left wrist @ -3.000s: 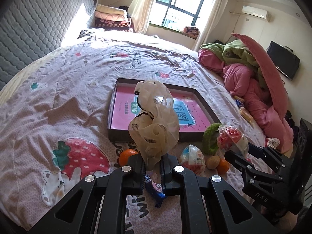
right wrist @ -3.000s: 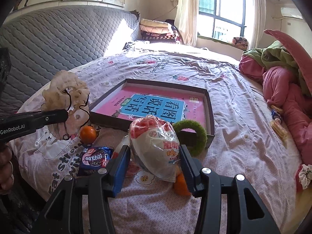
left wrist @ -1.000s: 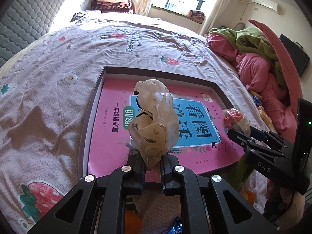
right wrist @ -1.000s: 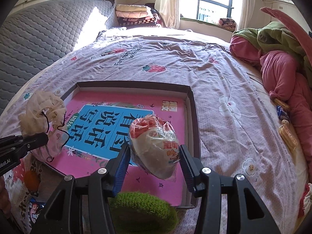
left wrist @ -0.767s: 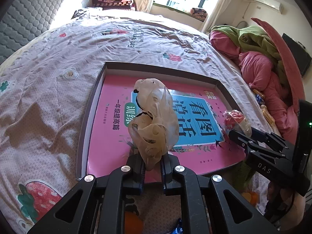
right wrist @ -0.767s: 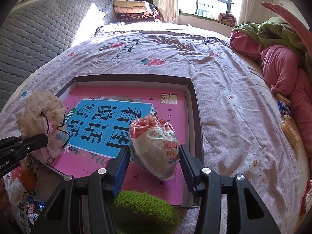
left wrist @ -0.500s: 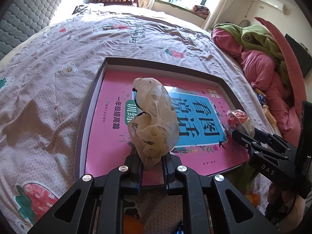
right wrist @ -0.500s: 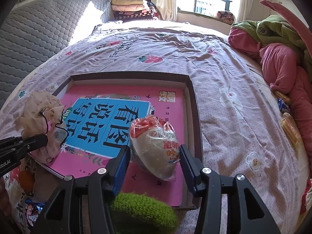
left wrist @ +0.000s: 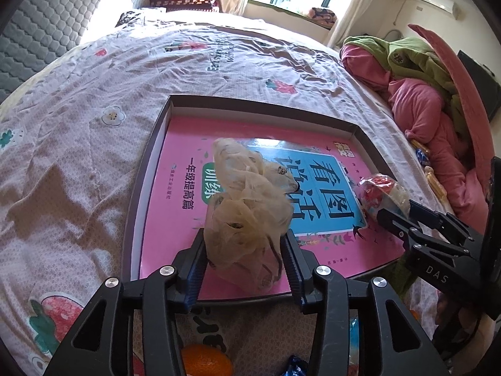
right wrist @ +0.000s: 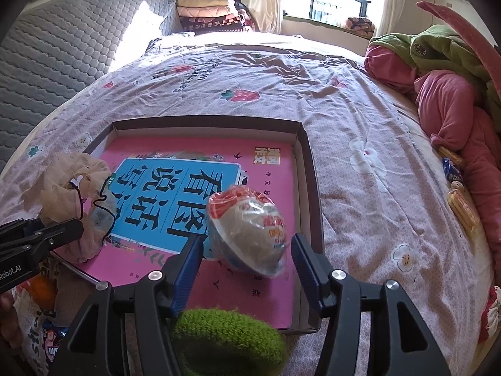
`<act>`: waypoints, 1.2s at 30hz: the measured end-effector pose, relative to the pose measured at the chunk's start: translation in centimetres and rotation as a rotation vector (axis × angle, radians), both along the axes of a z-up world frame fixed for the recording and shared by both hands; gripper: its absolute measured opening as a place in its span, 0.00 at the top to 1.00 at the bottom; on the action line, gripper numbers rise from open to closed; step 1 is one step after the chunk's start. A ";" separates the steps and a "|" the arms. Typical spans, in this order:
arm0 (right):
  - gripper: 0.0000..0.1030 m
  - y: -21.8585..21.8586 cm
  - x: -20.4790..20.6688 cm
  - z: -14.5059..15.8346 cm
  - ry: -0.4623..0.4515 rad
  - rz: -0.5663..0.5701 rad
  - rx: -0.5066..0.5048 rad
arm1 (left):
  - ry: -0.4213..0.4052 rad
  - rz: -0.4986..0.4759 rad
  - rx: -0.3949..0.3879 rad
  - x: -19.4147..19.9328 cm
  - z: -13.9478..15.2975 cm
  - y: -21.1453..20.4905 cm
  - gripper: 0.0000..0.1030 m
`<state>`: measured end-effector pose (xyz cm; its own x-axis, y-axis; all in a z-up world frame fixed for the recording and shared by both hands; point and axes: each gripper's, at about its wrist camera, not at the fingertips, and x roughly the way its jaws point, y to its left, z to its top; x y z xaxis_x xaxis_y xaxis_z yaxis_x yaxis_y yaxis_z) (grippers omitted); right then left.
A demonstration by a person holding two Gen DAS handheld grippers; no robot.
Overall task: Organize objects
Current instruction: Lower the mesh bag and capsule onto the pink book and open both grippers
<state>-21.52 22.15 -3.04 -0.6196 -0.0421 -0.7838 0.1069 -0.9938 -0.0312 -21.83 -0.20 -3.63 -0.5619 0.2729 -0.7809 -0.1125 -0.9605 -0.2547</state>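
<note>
A shallow dark cardboard tray with a pink and blue book cover inside lies on the bed. My left gripper is open, its jaws wide around a crumpled beige mesh bag that rests on the tray's near edge. The bag also shows in the right wrist view. My right gripper is open around a plastic-wrapped snack bowl that sits in the tray's near right corner. The bowl also shows in the left wrist view.
A green fuzzy ring lies just in front of the tray. An orange and a blue snack packet lie on the sheet near me. Pink and green bedding is piled at the right. Small snacks lie beside it.
Both grippers have opened. The mesh bag has slumped down onto the tray's near edge, and the snack bowl now rests in the tray.
</note>
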 end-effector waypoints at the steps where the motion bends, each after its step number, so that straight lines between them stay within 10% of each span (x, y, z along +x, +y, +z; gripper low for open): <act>1: 0.42 0.1 0.0 0.1 0.003 -0.004 0.000 | 0.004 0.003 0.000 0.0 0.1 -0.1 0.48; 14: 0.40 0.4 1.1 1.9 0.036 -0.011 -0.004 | 0.036 0.053 0.014 0.7 2.1 -1.3 0.31; 36: 0.37 -0.2 5.1 7.1 0.141 0.009 0.005 | 0.174 0.042 -0.018 6.4 8.4 -1.4 0.30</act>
